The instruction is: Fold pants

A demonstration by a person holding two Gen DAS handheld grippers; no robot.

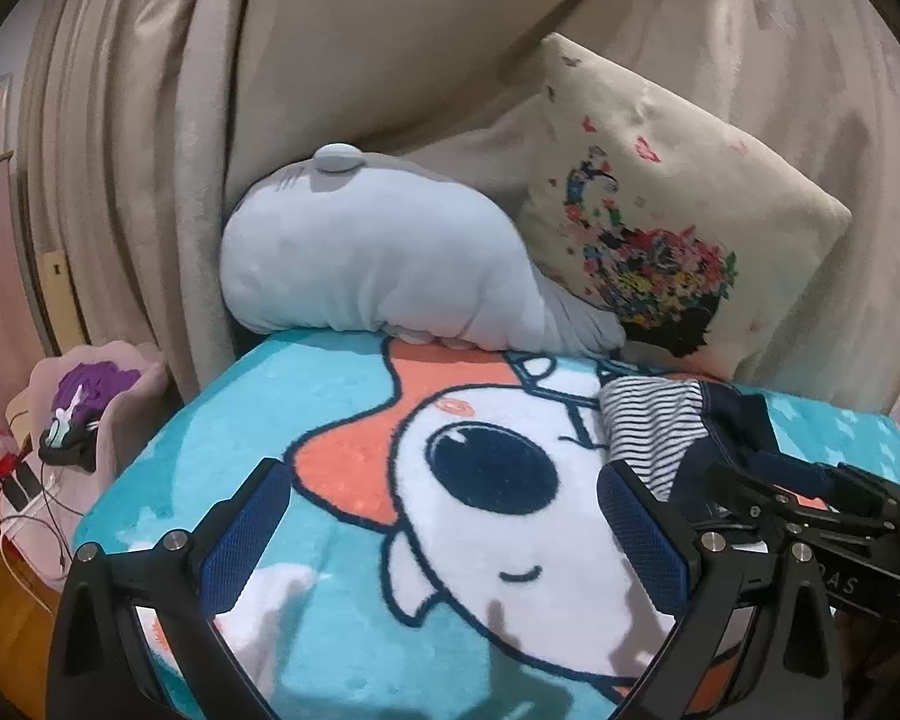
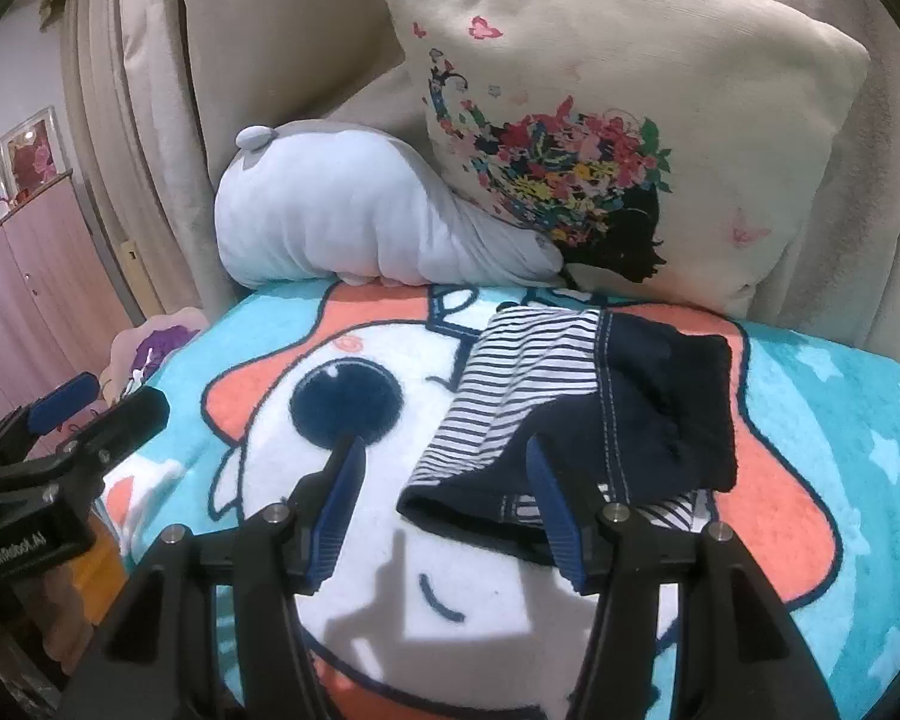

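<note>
Both wrist views look forward and down, close over the blanket (image 1: 330, 396); both share the pillow (image 2: 660, 90).

One pair of pants (image 2: 576, 402) lies on the bed, navy with a striped panel, bunched in a single heap. One cartoon blanket (image 2: 840, 420) is spread beneath it. Two cushions sit at the far edge: one pale blue plush (image 2: 354, 222) on the left, one cream pillow with a floral print (image 2: 618, 120) on the right. Two grippers are in play, the left gripper (image 1: 444, 516) and the right gripper (image 2: 444, 504), each with two blue-padded fingers.
</note>
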